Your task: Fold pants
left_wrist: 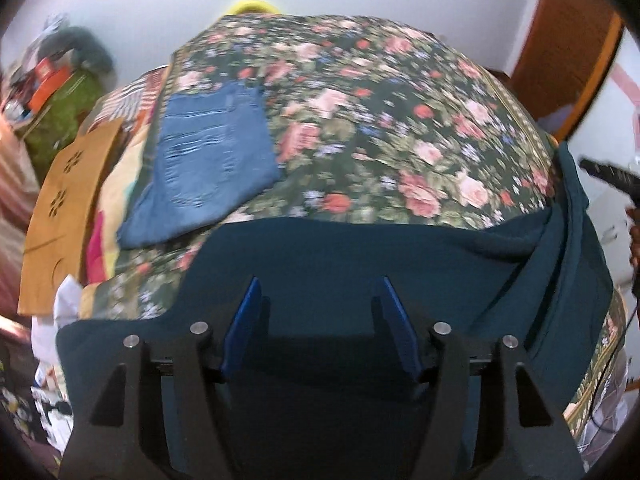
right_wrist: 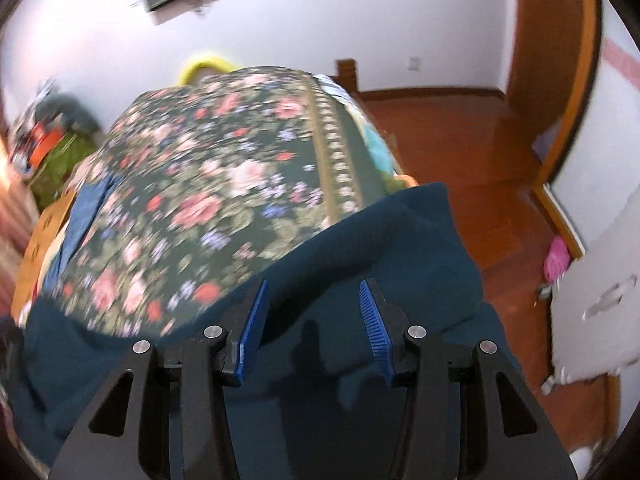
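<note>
Dark teal pants (left_wrist: 340, 248) lie spread along the near edge of a floral bedspread (left_wrist: 400, 120), bunched into folds at the right end. My left gripper (left_wrist: 320, 284) hovers over the cloth, its blue pads apart with nothing pinched between them. In the right wrist view the same pants (right_wrist: 380, 240) drape over the bed's corner. My right gripper (right_wrist: 313, 284) is open above them, its pads clear of the fabric. At the right edge of the left wrist view a hand (left_wrist: 634, 236) holds a black part.
Folded blue jeans (left_wrist: 212, 148) rest on the bedspread at the left, also in the right wrist view (right_wrist: 90, 204). A brown cardboard piece (left_wrist: 68, 208) lies beside the bed. Wooden floor (right_wrist: 460, 140) runs along the right. A white object (right_wrist: 600, 280) stands there.
</note>
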